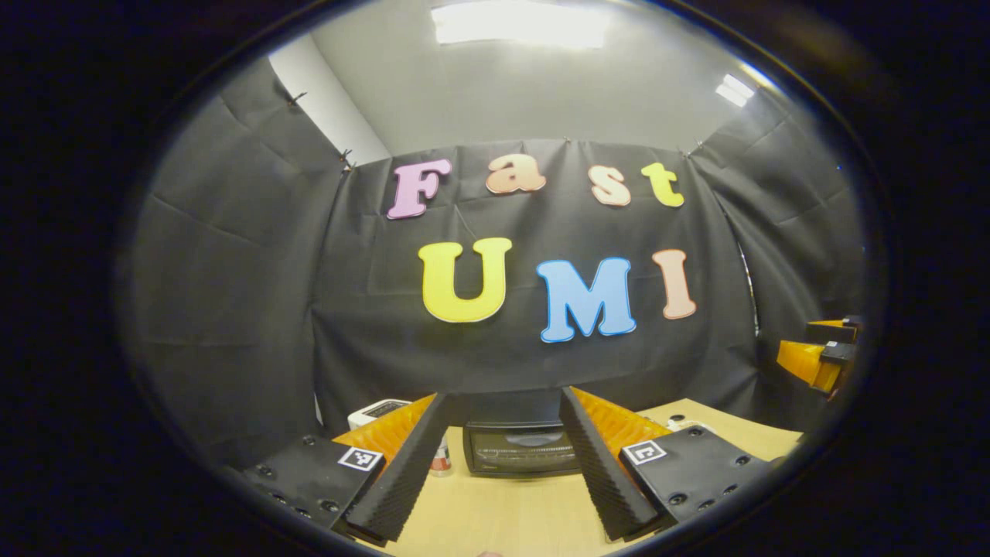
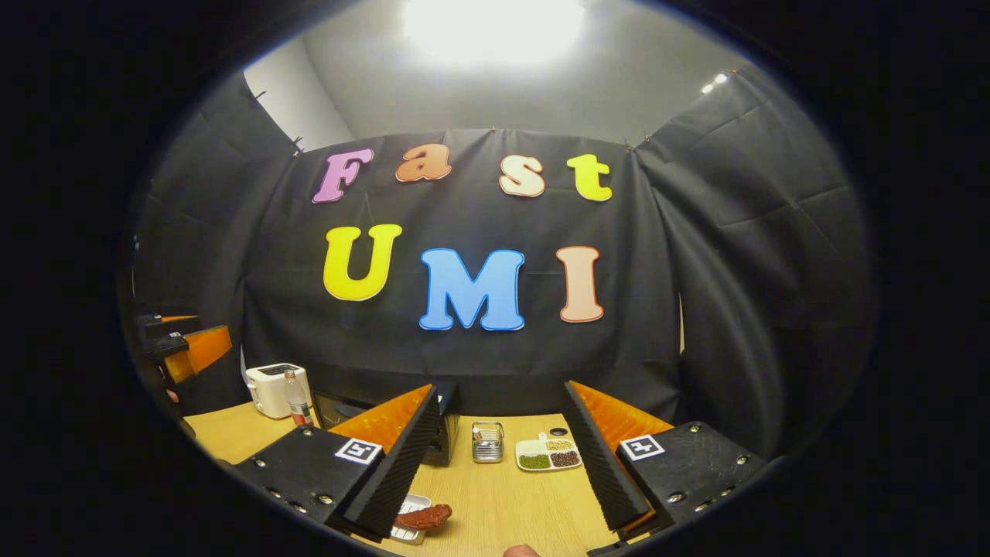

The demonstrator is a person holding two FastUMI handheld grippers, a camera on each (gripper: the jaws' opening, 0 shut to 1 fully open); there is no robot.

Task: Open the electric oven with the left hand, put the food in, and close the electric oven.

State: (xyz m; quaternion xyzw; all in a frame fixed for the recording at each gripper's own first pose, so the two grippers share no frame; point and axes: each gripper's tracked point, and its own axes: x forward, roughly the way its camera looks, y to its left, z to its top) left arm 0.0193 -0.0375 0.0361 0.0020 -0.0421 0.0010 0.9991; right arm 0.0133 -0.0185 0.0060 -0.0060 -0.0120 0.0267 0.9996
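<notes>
Plainly, the left tool (image 1: 503, 472) hung with its fingers spread apart and nothing between them, aimed at the electric oven (image 1: 520, 449), which stood shut at the back of the wooden surface (image 1: 503, 518) — framed right between the two fingers. To the oven's left stood a white toaster (image 1: 375, 411) and a small bottle (image 1: 441, 458). The door would likely be stiff and hinged, so a hold on its top edge or handle looked best, though the handle was too small to make out. The right tool (image 2: 495, 472) was likewise open and empty. Its view gave what the left gripper view did not: the food (image 2: 424, 517), a dark reddish sausage-like piece on a small tray (image 2: 407, 507) near the left finger — probably soft, light and a little greasy, best pinched gently across its middle. Farther right stood a metal rack (image 2: 487, 441) and a divided dish (image 2: 549, 454).
</notes>
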